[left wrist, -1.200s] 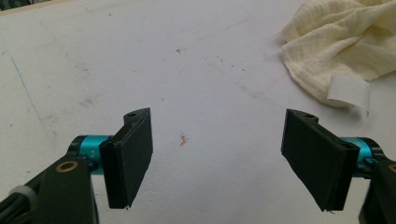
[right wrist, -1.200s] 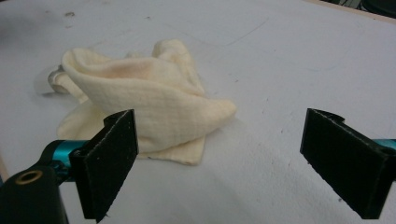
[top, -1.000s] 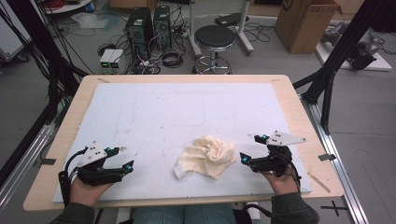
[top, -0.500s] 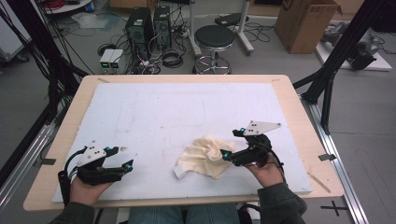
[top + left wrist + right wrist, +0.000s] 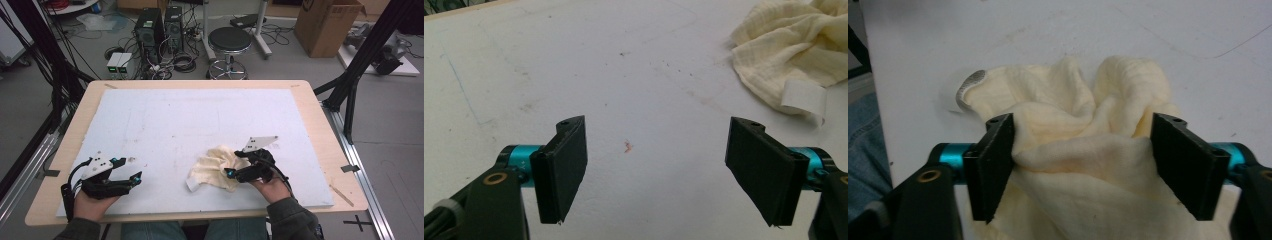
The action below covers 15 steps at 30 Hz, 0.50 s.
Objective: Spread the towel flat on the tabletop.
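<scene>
A crumpled cream cloth (image 5: 212, 167) lies on the white board near the front edge, right of centre. In the right gripper view the cloth (image 5: 1083, 150) bulges up between the two spread jaws, so my right gripper (image 5: 1083, 165) is open and pushed into its folds. From above, the right gripper (image 5: 231, 173) rests at the cloth's right edge. My left gripper (image 5: 136, 177) sits at the front left, open, well left of the cloth. Its jaws (image 5: 656, 165) stand wide apart over bare board, with the cloth (image 5: 794, 55) at the upper right and a white label at its hem.
The white board (image 5: 200, 120) covers a wooden table (image 5: 320, 125). Behind the table stand a black stool (image 5: 229, 40), computer towers (image 5: 160, 25) with cables, and a cardboard box (image 5: 327, 22). Black frame legs (image 5: 352, 80) rise at both sides.
My right gripper has moved left from the board's right side into the cloth, its jaws now around a fold. The left gripper has stayed still.
</scene>
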### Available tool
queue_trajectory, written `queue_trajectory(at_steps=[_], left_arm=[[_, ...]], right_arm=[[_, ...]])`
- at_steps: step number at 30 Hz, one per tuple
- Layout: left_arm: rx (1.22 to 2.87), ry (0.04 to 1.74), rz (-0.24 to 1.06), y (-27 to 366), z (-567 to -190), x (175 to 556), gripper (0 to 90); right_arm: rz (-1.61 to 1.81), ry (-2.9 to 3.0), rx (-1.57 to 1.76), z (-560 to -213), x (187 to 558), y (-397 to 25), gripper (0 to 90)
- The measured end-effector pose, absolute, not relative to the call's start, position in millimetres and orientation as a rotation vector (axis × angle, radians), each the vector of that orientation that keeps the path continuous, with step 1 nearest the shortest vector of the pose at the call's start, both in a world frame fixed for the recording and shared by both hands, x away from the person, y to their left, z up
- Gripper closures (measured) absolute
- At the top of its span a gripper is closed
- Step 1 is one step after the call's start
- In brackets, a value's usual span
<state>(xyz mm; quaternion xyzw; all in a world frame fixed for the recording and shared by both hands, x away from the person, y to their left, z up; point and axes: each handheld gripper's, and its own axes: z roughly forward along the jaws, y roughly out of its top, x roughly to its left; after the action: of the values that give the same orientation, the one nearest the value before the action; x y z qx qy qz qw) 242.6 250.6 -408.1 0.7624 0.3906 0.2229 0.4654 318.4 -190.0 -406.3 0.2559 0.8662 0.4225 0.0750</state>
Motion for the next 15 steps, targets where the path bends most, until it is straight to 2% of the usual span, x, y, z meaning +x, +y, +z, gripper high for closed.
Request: queue_trajectory(at_steps=[2, 12, 15], left_arm=[[1.866, 0.964, 0.547, 252, -408, 243, 25.4], [1.878, 0.965, 0.545, 250, -410, 244, 25.4], [1.868, 0.971, 0.552, 252, -409, 243, 25.4]], right_arm=[[1.220, 2.633, 0.760, -414, 323, -184, 36.2], [1.075, 2.700, 0.748, -432, 327, -173, 39.5], [1.068, 2.704, 0.724, -434, 328, -171, 43.1]])
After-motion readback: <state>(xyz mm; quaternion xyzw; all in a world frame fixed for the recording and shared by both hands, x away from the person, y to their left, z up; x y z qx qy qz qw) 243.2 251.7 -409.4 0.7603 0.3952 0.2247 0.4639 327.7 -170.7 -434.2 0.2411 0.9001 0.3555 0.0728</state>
